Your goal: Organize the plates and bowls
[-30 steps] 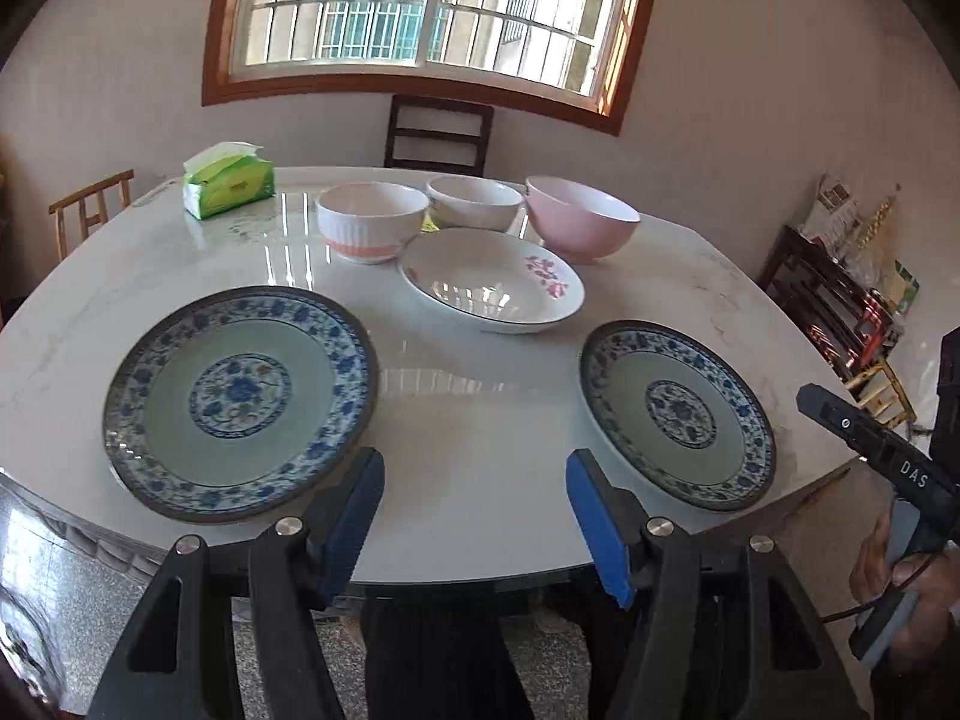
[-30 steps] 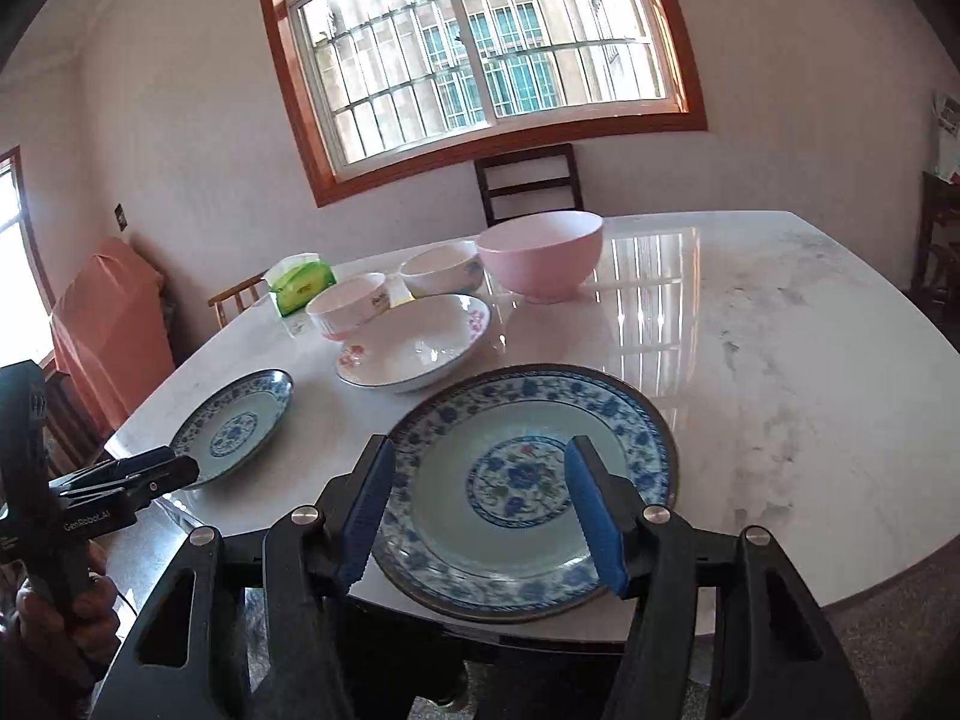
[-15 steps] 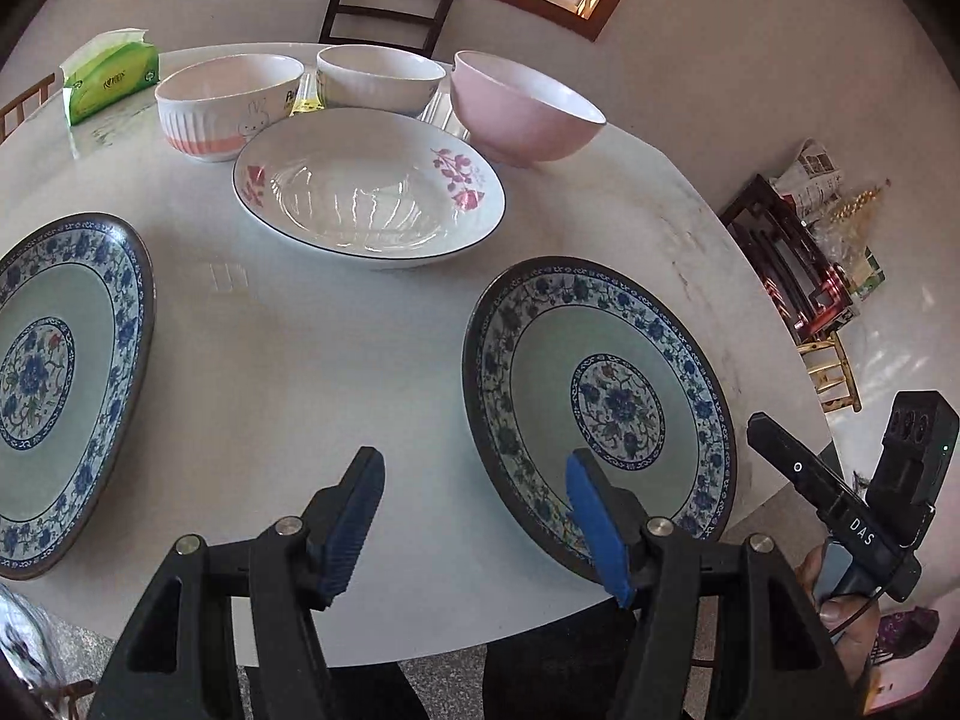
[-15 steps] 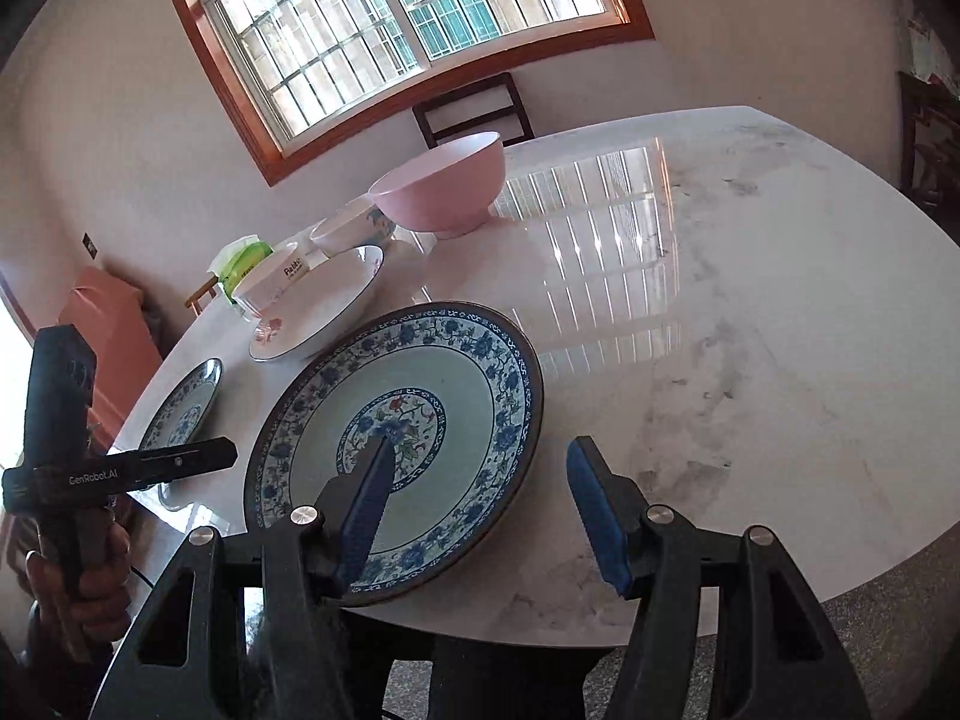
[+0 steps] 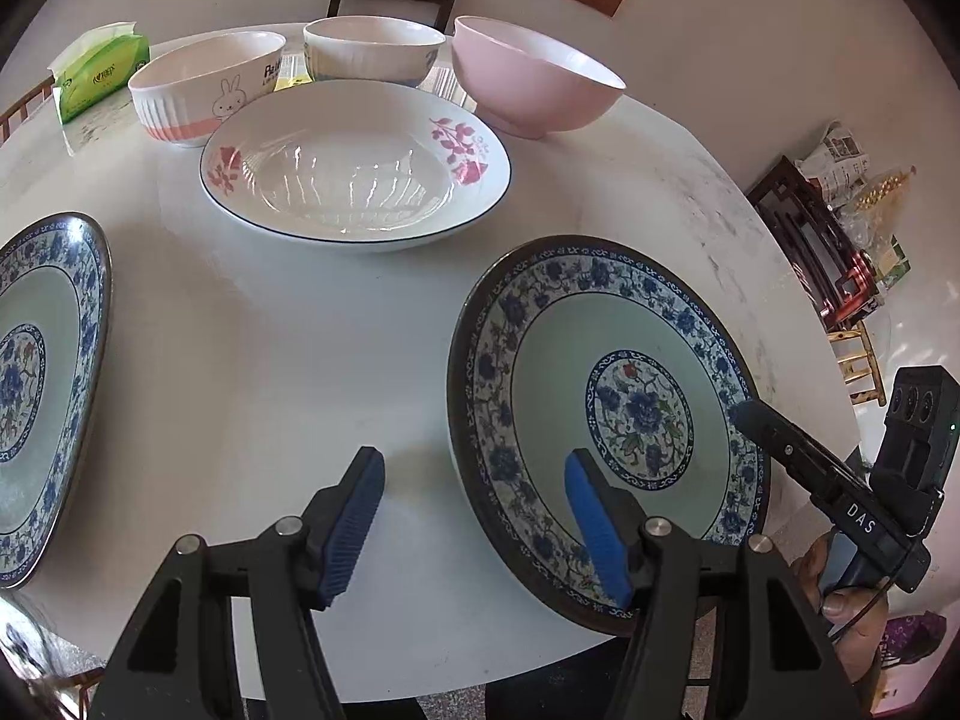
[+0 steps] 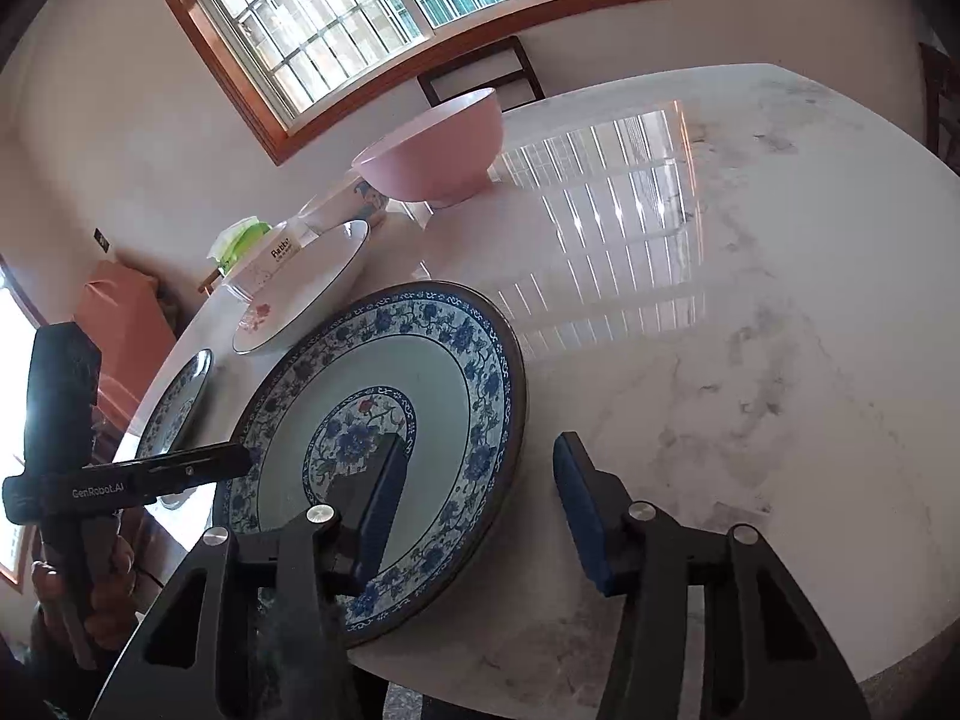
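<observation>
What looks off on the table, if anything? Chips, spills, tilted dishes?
Nothing stands out. Both blue plates, the flowered dish and the three bowls sit upright and whole on the table, no spill visible. The nearer blue plate overhangs the table edge slightly.

Your nearest plate (image 5: 606, 420) sits at four o'clock on the table (image 5: 300, 348); second plate (image 5: 42, 384) at nine, deep dish (image 5: 354, 165) at twelve, three bowls (image 5: 372, 51) behind.

Two blue-patterned plates (image 5: 606, 420) (image 5: 42, 384) flat, floral dish (image 5: 355, 165) between, three bowls (image 5: 534, 84) seemingly upright behind
</observation>
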Available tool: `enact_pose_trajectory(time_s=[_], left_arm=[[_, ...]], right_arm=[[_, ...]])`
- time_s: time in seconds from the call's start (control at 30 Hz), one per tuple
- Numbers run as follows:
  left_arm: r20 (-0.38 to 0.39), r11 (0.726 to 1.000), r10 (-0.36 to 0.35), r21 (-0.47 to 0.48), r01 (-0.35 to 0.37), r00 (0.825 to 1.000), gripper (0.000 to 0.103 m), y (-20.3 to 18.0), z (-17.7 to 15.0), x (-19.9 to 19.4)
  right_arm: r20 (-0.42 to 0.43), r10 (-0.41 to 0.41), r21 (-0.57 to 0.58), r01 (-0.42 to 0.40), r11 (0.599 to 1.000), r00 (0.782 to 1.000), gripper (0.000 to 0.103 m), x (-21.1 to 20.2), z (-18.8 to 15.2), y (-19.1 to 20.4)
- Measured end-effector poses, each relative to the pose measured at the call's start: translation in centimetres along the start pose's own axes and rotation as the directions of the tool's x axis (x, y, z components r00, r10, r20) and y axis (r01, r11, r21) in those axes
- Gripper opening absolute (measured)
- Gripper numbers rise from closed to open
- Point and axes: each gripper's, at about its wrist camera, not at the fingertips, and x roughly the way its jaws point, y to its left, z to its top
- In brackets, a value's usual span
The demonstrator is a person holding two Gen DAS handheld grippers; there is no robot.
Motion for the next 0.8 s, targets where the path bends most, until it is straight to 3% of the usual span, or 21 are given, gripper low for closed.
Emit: enact_pose_trajectory(time_s=[0.03, 0.07, 0.13, 0.53, 0.8], left_arm=[[-0.004, 1.000, -0.004, 0.007, 0.004, 1.000, 0.054, -0.3, -0.1, 0.1], [-0.013, 1.000, -0.006, 0.018, 0.006, 1.000, 0.027, -0.6, -0.1, 0.2], [-0.004, 0.998, 0.045, 0.035, -0.045, 0.999, 0.028, -1.2, -0.2, 0.3], [0.008, 0.999, 0.035, 0.007, -0.035, 0.999, 0.027, -1.4, -1.3, 0.0], [0.050, 0.999, 0.034, -0.023, -0.033, 0.998, 0.027, -0.2, -2.2, -1.8]], right_arm=[[-0.009, 0.006, -0.006, -0.006, 1.000, 1.000, 0.035, 0.2, 0.0, 0.0], [-0.018, 0.009, -0.007, -0.009, 1.000, 1.000, 0.026, 0.4, 0.0, 0.0], [-0.004, -0.010, -0.021, 0.010, 1.000, 1.000, 0.019, 0.4, -0.1, -0.2], [0.029, -0.016, 0.011, 0.016, 1.000, 0.999, 0.017, -0.5, -0.9, -0.4], [0.035, 0.005, 0.014, -0.005, 1.000, 0.999, 0.017, -1.4, -1.7, 1.4]])
